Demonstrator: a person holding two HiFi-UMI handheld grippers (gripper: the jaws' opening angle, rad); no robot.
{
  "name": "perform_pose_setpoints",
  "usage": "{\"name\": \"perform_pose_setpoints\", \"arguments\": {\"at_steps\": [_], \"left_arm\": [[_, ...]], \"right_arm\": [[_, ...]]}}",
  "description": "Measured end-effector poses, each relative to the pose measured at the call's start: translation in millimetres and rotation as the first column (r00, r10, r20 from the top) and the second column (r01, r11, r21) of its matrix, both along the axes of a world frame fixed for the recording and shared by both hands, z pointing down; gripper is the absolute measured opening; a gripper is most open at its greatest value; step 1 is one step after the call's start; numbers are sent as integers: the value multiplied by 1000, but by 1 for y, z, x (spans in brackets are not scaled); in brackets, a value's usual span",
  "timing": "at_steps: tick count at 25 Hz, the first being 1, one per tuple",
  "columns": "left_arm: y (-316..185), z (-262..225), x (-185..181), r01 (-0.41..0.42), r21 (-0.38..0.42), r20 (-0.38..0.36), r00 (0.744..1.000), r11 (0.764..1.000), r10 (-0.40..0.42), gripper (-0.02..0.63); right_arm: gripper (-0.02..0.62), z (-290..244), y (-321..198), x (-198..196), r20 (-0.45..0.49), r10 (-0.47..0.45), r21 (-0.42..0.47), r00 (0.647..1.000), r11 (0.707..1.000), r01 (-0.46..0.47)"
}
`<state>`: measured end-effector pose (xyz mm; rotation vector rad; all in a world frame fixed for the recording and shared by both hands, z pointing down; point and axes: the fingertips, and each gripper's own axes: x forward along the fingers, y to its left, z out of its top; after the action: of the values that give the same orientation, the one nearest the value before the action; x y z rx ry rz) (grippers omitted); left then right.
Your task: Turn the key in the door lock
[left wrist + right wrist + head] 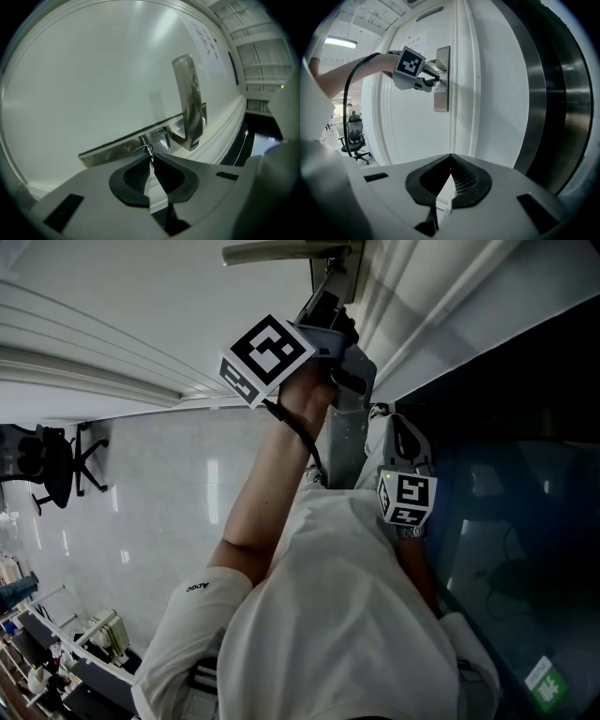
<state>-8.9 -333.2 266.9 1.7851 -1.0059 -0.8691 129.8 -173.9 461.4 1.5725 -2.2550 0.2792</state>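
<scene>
Firmly pinching the small silver key [148,152] between the left gripper [151,158] tips.
Seated in the brushed steel lock plate [115,151] beside the grey lever handle [188,101], gripped probably for twisting; rightward, holding the right gripper [450,158] pressed together, empty, off the white door [415,133].

Left claw [151,160] on key [149,152] in lock plate [112,151], handle [186,93] just beside, right claw [450,157] back from door [412,117]

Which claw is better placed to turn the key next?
Left. The left claw is shut on the key at the lock plate. The right claw is shut on nothing and hangs well back from that plate.
</scene>
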Motion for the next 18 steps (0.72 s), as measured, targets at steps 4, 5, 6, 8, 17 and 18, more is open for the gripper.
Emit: {"name": "perform_pose_setpoints", "arguments": {"at_steps": [4,5,6,8,17,18], "left_arm": [[0,-2,1,46,36,293,955,998,-54,32],[0,-2,2,57,55,372,925,997,-73,32],[0,-2,2,66,76,448,889,995,-93,32],[0,-3,3,77,122,581,803,990,-134,32],[1,-7,9,69,248,878,405,966,-254,32],[1,-8,9,65,260,894,361,963,-266,32]], "right_arm": [[2,1,0,-1,2,-1,1,1000,1000,1],[2,1,1,-1,2,1,0,1000,1000,-1],[2,1,1,-1,2,2,0,1000,1000,-2],[2,0,2,1,4,9,0,1000,1000,-9],[2,1,5,10,4,35,-7,999,999,-35],[2,1,6,11,5,37,-7,999,999,-37]]}}
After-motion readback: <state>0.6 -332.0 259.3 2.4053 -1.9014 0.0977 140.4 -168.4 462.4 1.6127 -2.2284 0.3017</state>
